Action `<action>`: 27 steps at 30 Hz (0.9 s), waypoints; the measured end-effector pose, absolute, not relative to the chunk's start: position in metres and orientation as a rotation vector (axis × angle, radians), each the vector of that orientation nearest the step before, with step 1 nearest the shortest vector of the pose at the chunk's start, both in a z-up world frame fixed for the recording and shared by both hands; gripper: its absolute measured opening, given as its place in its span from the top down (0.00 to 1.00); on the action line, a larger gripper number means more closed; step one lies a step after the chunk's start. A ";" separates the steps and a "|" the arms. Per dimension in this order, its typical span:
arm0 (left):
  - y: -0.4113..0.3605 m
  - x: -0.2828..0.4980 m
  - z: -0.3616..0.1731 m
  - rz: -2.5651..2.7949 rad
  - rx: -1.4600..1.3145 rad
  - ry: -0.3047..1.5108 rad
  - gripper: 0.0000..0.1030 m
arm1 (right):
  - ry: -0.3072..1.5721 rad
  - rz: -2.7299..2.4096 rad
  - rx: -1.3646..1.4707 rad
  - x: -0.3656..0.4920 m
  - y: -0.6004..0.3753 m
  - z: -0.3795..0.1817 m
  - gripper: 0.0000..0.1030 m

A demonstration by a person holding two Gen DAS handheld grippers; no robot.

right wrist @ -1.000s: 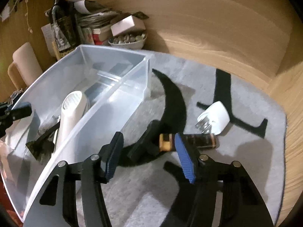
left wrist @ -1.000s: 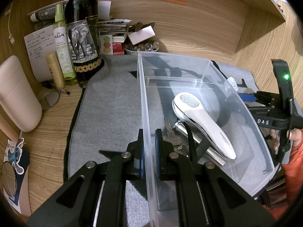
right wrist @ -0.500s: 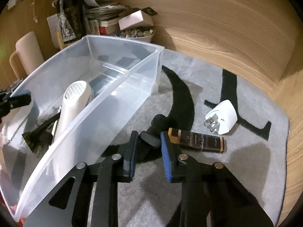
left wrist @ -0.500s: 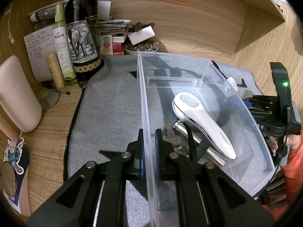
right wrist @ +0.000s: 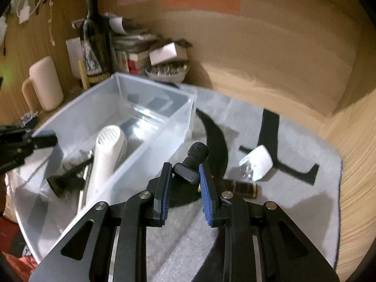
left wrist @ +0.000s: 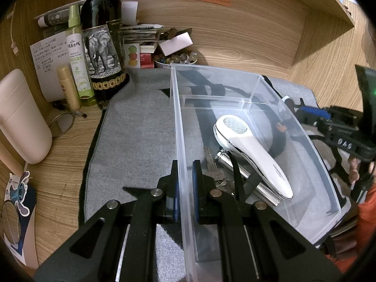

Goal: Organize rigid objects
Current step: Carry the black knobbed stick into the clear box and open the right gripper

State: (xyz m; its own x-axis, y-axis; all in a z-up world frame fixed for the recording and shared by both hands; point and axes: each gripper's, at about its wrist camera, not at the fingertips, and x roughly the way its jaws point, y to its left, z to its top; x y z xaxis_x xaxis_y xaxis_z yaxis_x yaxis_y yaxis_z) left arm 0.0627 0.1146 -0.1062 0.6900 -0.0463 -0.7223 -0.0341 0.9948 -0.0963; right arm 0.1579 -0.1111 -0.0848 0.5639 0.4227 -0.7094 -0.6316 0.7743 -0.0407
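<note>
A small black microphone, pinched in the right gripper above the grey mat, should clear the clear bin's wall, which the left gripper clamps steady.

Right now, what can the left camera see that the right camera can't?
Only the left wrist view shows the green spray bottle and the keys in the bin. Only the right wrist view shows the white plug and the brown tube on the mat. Both show the clear bin, the white handheld device and the wine bottle.
</note>
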 end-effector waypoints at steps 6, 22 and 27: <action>0.114 0.063 -0.106 -0.008 -0.106 0.810 0.93 | 0.674 0.644 -0.288 0.152 -0.110 -0.060 0.79; 0.114 0.063 -0.106 -0.007 -0.106 0.809 0.93 | 0.598 0.771 -0.335 0.122 -0.074 -0.041 0.79; 0.114 0.063 -0.106 -0.006 -0.108 0.808 0.93 | 0.635 0.832 -0.382 0.113 -0.056 -0.055 0.79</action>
